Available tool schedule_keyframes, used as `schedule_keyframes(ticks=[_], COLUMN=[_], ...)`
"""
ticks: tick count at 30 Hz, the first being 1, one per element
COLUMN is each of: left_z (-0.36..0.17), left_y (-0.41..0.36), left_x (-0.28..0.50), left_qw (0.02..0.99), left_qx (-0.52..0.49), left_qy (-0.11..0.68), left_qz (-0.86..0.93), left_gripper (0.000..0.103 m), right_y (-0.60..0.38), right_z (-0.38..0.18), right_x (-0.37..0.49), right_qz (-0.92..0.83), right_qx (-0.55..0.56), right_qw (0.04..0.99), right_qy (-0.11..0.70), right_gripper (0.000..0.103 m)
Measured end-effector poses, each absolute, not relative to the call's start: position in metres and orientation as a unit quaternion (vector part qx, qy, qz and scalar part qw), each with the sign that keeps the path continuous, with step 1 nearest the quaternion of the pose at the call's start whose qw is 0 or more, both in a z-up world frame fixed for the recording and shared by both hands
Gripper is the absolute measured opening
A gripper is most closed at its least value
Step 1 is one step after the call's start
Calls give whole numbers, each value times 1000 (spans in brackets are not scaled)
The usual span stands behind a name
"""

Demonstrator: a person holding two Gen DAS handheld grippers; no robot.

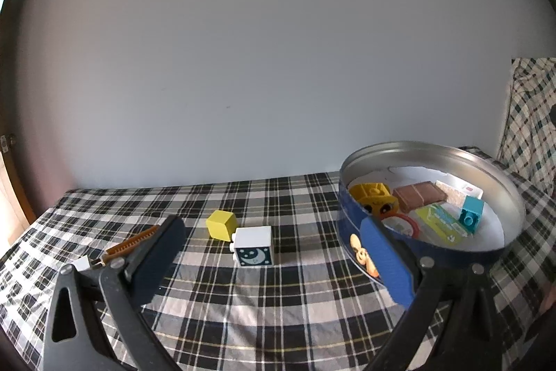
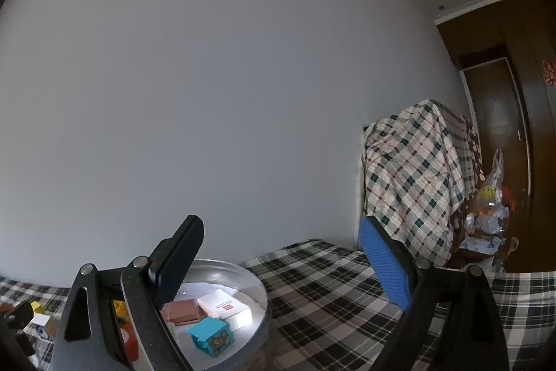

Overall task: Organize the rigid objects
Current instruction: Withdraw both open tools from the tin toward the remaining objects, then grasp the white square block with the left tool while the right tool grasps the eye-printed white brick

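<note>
Left gripper (image 1: 274,258): jaws apart, nothing between the pads.
Moon block (image 1: 253,246): centre frame on plaid cloth (image 1: 278,308), between and just beyond the fingertips.
Yellow cube (image 1: 220,224): touching moon block, upper left.
Tin (image 1: 431,159): right, holding bricks.
Right gripper (image 2: 278,270): jaws apart, empty, tin lower left.

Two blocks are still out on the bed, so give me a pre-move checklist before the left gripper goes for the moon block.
1. Left gripper open and empty: ok.
2. Moon block reachable ahead of the jaws: ok.
3. Moon block clear of the yellow cube: not ok, they sit close together.
4. Round tin has room: ok.
5. Right gripper empty: ok.
6. Tin steady on the soft checked sheet: cannot tell.
</note>
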State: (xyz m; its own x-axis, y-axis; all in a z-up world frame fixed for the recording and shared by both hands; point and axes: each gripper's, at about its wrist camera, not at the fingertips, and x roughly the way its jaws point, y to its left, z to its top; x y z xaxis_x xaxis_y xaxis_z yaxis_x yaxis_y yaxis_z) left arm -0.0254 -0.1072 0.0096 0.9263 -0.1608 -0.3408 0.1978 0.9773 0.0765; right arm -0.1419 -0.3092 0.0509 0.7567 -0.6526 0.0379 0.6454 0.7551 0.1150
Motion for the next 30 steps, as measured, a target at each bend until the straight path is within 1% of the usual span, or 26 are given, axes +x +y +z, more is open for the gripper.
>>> schedule_keyframes(ticks=[15,22,30], left_z=[6,2,-6], left_y=[-54,-10,51], left_x=[-11,5,27], left_qw=[979,977,968], left_qx=[38,27,0], left_qy=[189,207,248], left_qz=[-73,-47,-44], left_gripper=[102,102,102], right_y=[-256,-224,-182], right_z=[48,46,42], right_x=[-124,-108,-81], right_qz=[-294,-259,-203], right_qx=[79,78,83], right_qw=[953,963,974], right_qy=[-7,8,50], right_gripper=[92,92,92])
